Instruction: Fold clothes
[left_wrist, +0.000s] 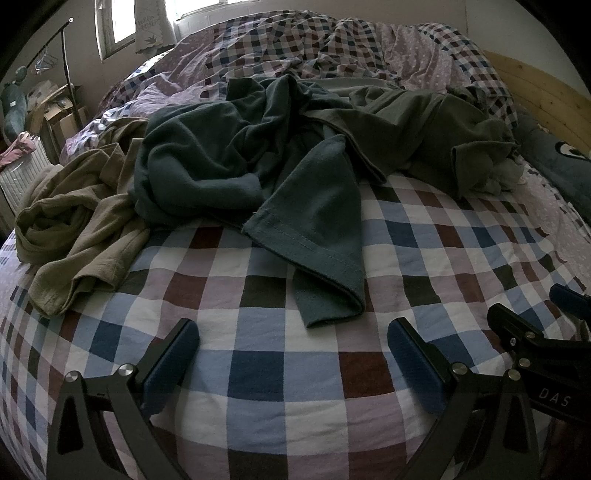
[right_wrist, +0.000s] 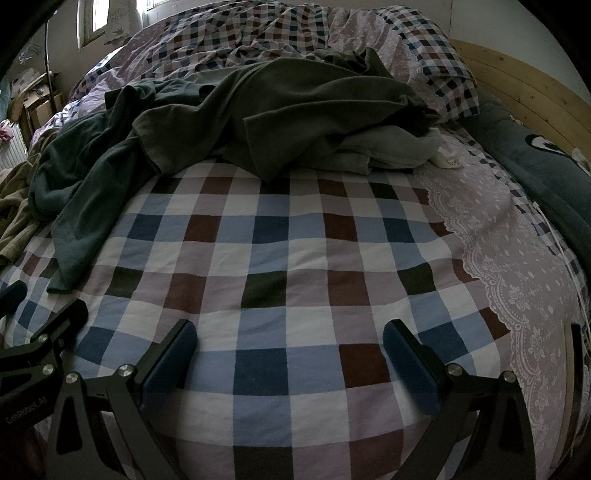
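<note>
Crumpled clothes lie in a heap on a checked bed sheet (left_wrist: 280, 373). A dark teal garment (left_wrist: 236, 166) sprawls in the middle, one sleeve end (left_wrist: 325, 284) reaching toward me. A beige garment (left_wrist: 77, 225) is bunched at the left, an olive garment (left_wrist: 417, 125) at the right. My left gripper (left_wrist: 293, 354) hovers open over bare sheet just short of that sleeve. In the right wrist view the olive garment (right_wrist: 295, 107) tops a pale grey piece (right_wrist: 391, 151), the teal garment (right_wrist: 85, 184) at the left. My right gripper (right_wrist: 290, 354) is open and empty above the checked sheet (right_wrist: 295, 258).
A rumpled checked duvet (left_wrist: 314, 44) fills the far side of the bed. A wooden headboard (right_wrist: 524, 96) and a dark teal cushion (right_wrist: 546, 177) line the right. A lace-trimmed lilac cloth (right_wrist: 517, 266) lies right of my gripper. Boxes and a clothes rail (left_wrist: 55, 92) stand at the far left.
</note>
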